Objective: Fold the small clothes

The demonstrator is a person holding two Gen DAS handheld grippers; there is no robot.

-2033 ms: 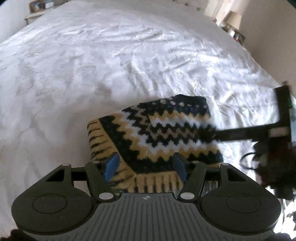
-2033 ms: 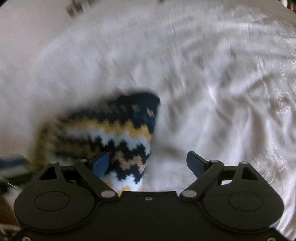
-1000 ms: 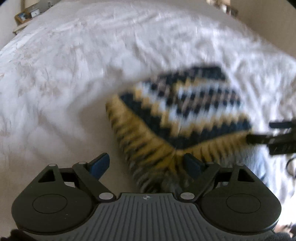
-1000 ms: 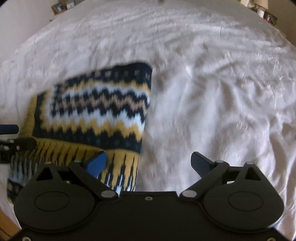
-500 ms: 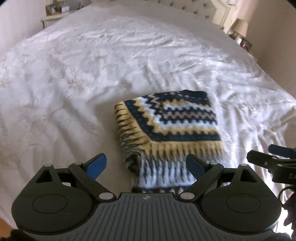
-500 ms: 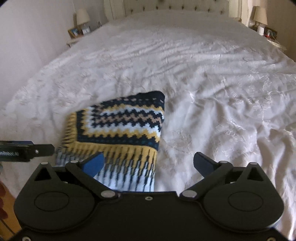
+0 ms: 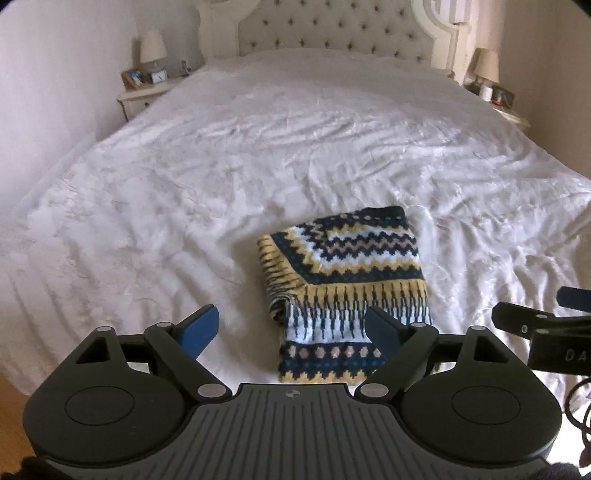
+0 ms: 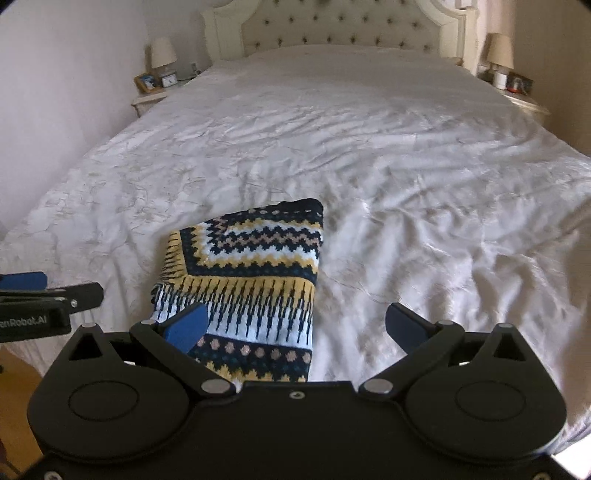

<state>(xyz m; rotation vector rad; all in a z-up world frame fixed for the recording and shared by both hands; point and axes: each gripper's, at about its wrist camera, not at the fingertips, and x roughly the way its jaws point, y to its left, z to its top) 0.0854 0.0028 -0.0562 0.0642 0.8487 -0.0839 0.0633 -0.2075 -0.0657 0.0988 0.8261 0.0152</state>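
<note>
- Now both tools, the left tool (image 7: 291, 328) and the right tool (image 8: 295, 325), hang with blue-padded fingers spread wide, gripping nothing, held above the bed's near edge.
- Ahead lies the navy, yellow and white zigzag-knit garment (image 7: 343, 280), folded into a compact rectangle on the white wrinkled bedspread (image 7: 258, 155).
- The fold looks done; to finish well, I'd lift both tools straight clear, not brushing the loose left flap.

Both wrist views look from the foot of the white-quilted bed (image 7: 258, 147) toward its tufted cream headboard (image 8: 332, 29), sharing the folded zigzag-patterned knit garment (image 7: 347, 280) (image 8: 251, 273) close below.
</note>
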